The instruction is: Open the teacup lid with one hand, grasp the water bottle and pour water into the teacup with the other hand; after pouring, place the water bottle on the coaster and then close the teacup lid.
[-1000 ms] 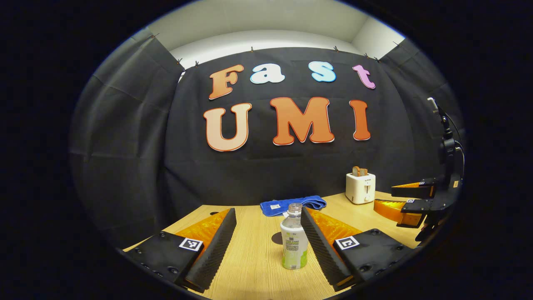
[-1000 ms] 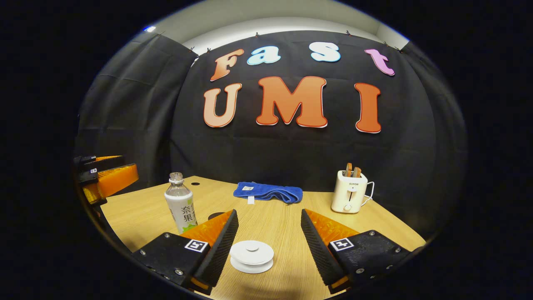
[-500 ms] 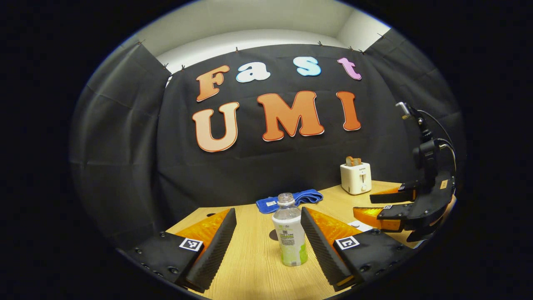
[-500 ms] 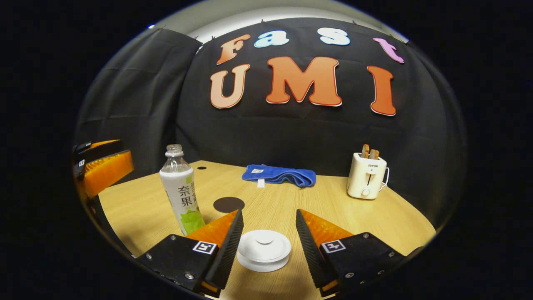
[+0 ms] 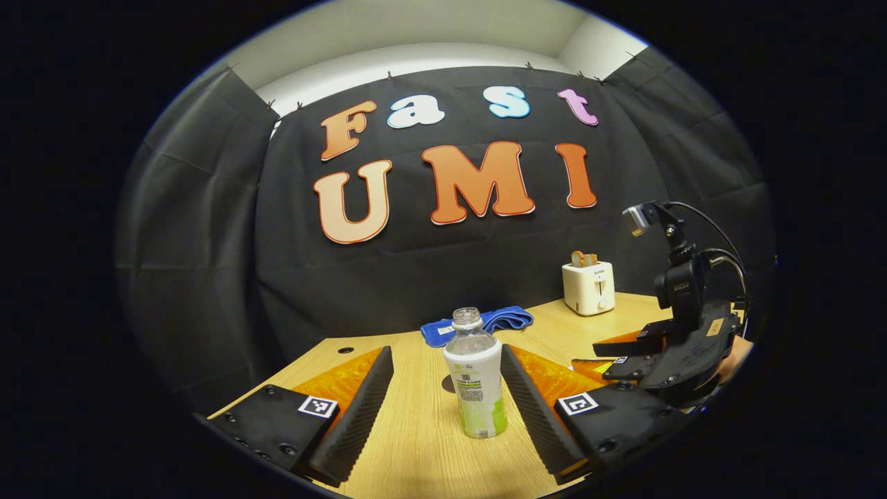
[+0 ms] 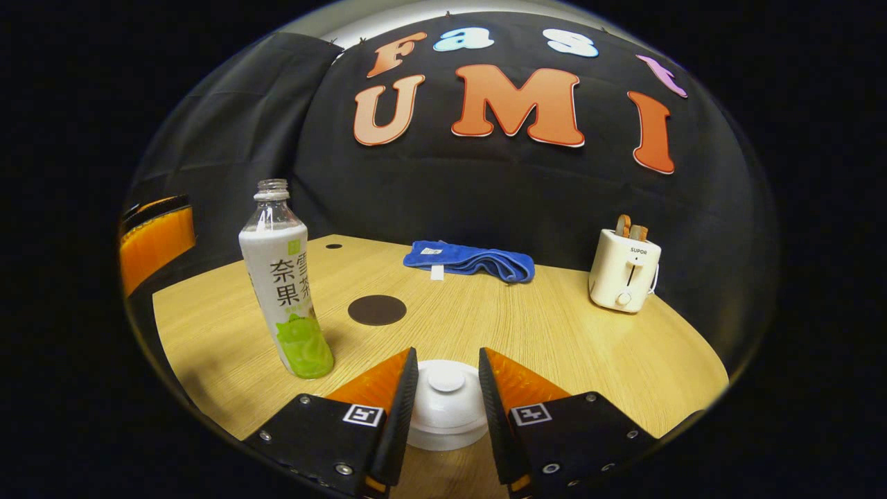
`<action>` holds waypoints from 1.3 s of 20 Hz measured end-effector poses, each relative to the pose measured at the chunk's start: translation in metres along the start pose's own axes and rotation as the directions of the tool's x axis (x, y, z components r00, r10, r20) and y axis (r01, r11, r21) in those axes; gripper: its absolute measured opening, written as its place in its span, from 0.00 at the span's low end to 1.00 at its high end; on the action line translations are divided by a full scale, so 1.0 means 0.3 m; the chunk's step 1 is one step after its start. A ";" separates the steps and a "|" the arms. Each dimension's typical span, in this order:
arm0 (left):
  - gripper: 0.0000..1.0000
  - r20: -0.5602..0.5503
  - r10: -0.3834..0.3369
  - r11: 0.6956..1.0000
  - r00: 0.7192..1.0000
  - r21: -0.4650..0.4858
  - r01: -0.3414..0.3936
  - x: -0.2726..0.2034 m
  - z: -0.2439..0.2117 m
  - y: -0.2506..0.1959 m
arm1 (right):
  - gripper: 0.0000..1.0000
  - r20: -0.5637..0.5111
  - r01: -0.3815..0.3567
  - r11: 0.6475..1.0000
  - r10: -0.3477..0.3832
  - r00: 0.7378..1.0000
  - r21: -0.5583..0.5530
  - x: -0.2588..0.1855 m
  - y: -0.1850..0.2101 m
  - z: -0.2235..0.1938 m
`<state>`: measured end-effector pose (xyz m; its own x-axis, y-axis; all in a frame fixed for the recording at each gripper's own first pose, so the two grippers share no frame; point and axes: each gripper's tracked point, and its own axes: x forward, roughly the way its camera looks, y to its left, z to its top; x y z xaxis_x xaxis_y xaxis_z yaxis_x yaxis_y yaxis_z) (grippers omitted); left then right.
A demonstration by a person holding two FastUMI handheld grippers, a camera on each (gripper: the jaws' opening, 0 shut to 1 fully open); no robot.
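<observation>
A capless water bottle (image 5: 475, 378) with a white and green label stands upright between my left gripper's (image 5: 447, 353) open fingers, nearer the right one and untouched. Behind it, a dark round coaster (image 6: 377, 310) lies flat on the table. The white teacup lid (image 6: 445, 405) with its small knob sits between my right gripper's (image 6: 447, 355) fingers, which press against both its sides. The cup beneath is mostly hidden. The bottle (image 6: 284, 291) stands to the left of the lid. The left gripper view has my right gripper (image 5: 610, 355) low over the table at the right.
A blue towel (image 6: 471, 260) lies at the back of the wooden table (image 6: 554, 333). A white toaster (image 6: 624, 270) holding toast stands at the back right. One finger of my left gripper (image 6: 156, 239) juts in at the left edge. Black cloth walls the booth.
My right gripper came down and forward over the lid and its fingers narrowed onto it. My left gripper moved closer to the bottle and stayed open.
</observation>
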<state>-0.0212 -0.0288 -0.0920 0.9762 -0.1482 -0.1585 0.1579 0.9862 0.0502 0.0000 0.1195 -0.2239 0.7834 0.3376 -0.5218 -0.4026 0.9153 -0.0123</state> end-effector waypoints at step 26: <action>1.00 -0.152 -0.067 0.997 0.986 -0.053 0.060 0.169 -0.272 -0.109 | 0.20 0.085 -0.035 0.988 0.022 0.996 0.151 -0.137 -0.080 0.118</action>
<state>0.0110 -0.0625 -0.1823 0.9293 -0.2011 -0.3098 0.2077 0.9781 -0.0121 -0.0060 0.0915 -0.1720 0.8115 0.3755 -0.4478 -0.3539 0.9255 0.1347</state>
